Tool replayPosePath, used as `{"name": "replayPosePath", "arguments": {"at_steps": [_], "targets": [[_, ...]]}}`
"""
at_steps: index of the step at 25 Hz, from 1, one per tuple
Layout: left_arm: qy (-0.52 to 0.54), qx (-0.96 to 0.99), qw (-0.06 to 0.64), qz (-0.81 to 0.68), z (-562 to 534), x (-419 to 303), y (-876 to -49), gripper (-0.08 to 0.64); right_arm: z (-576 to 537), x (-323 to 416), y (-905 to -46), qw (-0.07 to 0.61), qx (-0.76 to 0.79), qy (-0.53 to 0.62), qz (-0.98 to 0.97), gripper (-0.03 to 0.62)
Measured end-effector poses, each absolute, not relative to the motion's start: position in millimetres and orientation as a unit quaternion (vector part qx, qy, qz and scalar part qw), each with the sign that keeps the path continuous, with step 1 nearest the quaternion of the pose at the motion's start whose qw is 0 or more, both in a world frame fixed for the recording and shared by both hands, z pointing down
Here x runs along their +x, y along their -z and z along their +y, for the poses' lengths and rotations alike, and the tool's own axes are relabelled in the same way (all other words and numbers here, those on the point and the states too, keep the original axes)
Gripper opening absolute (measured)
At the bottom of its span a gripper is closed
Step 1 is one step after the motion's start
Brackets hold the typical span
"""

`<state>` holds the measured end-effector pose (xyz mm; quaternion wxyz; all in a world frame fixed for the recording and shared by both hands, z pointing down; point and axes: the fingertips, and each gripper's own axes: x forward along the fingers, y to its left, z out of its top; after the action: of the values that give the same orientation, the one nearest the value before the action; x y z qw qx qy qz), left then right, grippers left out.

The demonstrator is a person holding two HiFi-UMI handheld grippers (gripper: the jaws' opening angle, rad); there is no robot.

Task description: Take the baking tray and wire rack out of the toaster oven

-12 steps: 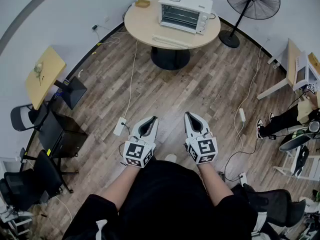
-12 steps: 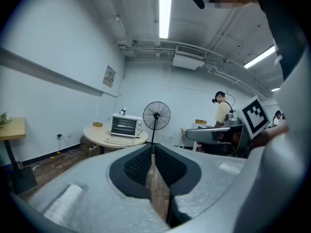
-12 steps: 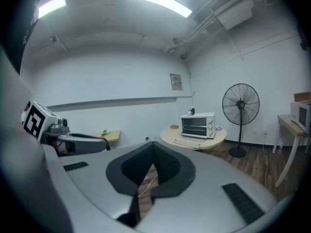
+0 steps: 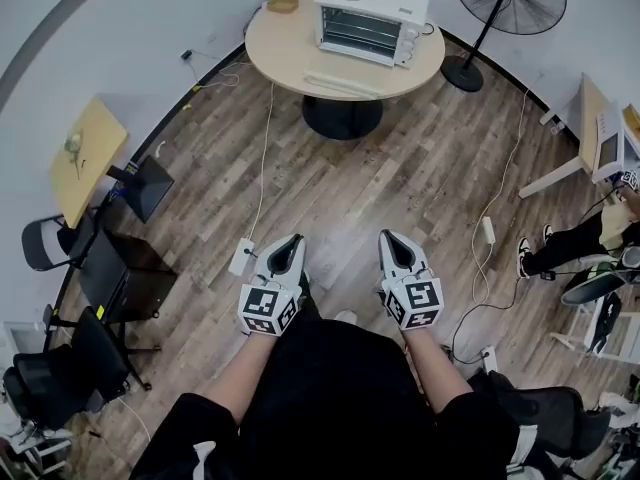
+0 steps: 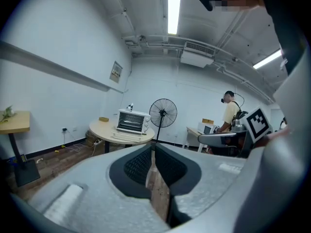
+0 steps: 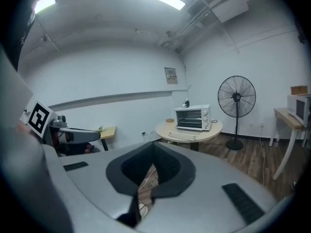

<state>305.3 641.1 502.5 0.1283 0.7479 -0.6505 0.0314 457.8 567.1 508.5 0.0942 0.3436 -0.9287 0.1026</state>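
A white toaster oven [image 4: 368,23] stands on a round beige table [image 4: 285,53] far across the room; it also shows small in the left gripper view [image 5: 132,121] and the right gripper view [image 6: 192,117]. Its door looks closed, and the tray and rack inside cannot be made out. My left gripper [image 4: 293,239] and right gripper [image 4: 389,236] hang side by side over the wooden floor, far from the table. Both are shut with nothing between the jaws.
A standing fan [image 4: 504,3] is right of the table. A flat light object [image 4: 340,81] lies at the table's front edge. White cables and a power strip [image 4: 241,256] run over the floor. Chairs [image 4: 60,368] and a small desk [image 4: 88,151] are at left, another person [image 5: 230,116] at right.
Both grippers have shifted slightly, the left a little back toward me and the right a little to the right. Both stay shut.
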Motion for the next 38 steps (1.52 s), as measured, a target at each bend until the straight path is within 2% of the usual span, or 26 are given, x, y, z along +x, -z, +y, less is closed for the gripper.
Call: {"name": "replayPosePath", "arguments": {"at_steps": [10, 24, 38], "targets": [[-0.012, 0.743, 0.136, -0.655, 530, 214, -514, 0.034, 473, 397, -514, 0.118, 0.376, -0.107, -0.913, 0.002], [0.025, 0.777, 0.135, -0.614, 369, 73, -471, 0.034, 325, 220, -478, 0.142, 0.389, -0.089, -0.906, 0.002], [0.025, 0.796, 0.175, -0.579, 303, 12, -500, 0.034, 270, 183, -500, 0.178, 0.418, -0.115, -0.883, 0.002]]}}
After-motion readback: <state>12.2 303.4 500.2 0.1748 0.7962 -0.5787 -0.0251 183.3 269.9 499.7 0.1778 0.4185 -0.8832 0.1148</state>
